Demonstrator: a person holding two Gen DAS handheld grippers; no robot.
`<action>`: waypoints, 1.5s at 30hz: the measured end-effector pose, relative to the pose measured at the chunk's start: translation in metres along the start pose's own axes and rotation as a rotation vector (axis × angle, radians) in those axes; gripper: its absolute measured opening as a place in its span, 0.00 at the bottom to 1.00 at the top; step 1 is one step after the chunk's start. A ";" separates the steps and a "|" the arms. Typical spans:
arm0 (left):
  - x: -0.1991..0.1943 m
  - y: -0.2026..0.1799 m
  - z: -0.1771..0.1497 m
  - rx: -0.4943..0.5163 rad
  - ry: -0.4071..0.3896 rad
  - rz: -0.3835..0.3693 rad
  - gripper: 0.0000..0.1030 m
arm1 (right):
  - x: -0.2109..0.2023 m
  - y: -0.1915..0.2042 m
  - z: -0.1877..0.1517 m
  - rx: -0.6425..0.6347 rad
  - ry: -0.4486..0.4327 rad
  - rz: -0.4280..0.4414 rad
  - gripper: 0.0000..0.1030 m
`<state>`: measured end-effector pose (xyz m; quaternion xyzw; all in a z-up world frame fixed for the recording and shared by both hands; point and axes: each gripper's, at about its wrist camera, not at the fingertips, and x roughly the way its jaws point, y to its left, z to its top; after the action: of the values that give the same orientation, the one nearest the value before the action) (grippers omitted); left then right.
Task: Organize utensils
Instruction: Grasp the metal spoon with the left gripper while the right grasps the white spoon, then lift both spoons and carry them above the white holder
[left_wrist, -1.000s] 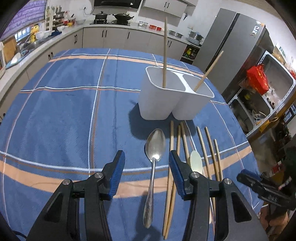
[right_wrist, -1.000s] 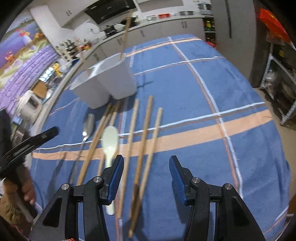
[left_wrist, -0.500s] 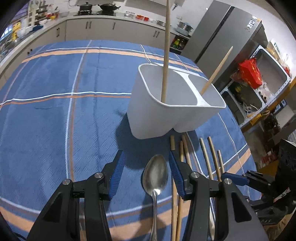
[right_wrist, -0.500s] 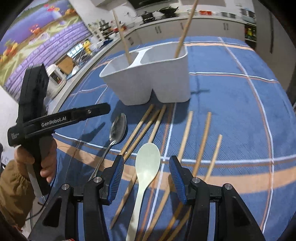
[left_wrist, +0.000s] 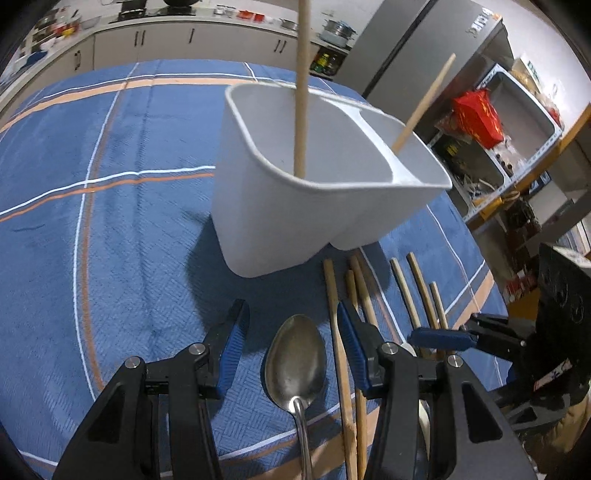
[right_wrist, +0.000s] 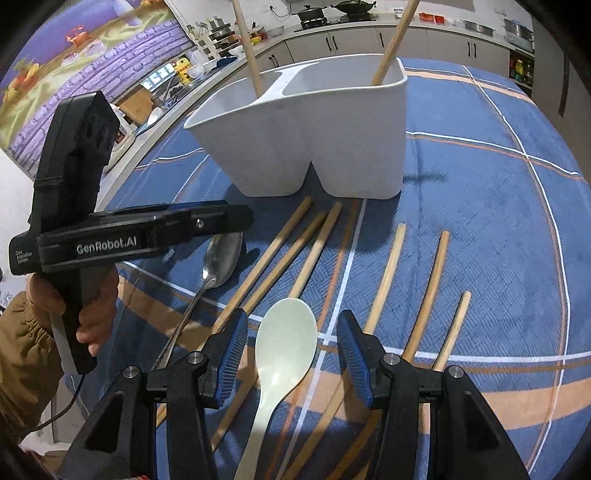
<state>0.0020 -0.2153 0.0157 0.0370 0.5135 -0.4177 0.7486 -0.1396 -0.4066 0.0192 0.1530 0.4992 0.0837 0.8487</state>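
On the blue plaid worktop (left_wrist: 110, 240), both tools spread: left tool (left_wrist: 291, 345) should straddle the silver metal spoon (left_wrist: 295, 360) squarely, right tool (right_wrist: 291, 350) the pale plastic spoon (right_wrist: 286, 341).

Kitchen cabinets (left_wrist: 166, 37), steel fridge (left_wrist: 417, 48), purple mural (right_wrist: 92, 62).

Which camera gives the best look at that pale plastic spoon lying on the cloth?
The right wrist view: the pale plastic spoon lies in plain sight, bowl and handle, between the open right tongs. In the left wrist view only a sliver of it shows behind the left tongs, which frame the metal spoon instead.
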 end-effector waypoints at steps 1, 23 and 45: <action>0.001 0.000 0.000 0.005 0.005 -0.003 0.46 | 0.001 0.000 0.000 0.000 0.001 0.003 0.52; -0.010 -0.033 -0.020 0.082 -0.004 0.021 0.01 | -0.014 0.004 -0.013 0.043 -0.028 -0.030 0.03; -0.137 -0.066 -0.053 0.058 -0.292 0.168 0.01 | -0.128 0.020 -0.041 0.091 -0.285 -0.142 0.03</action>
<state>-0.0977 -0.1515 0.1251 0.0403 0.3823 -0.3689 0.8463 -0.2374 -0.4190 0.1130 0.1658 0.3867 -0.0216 0.9069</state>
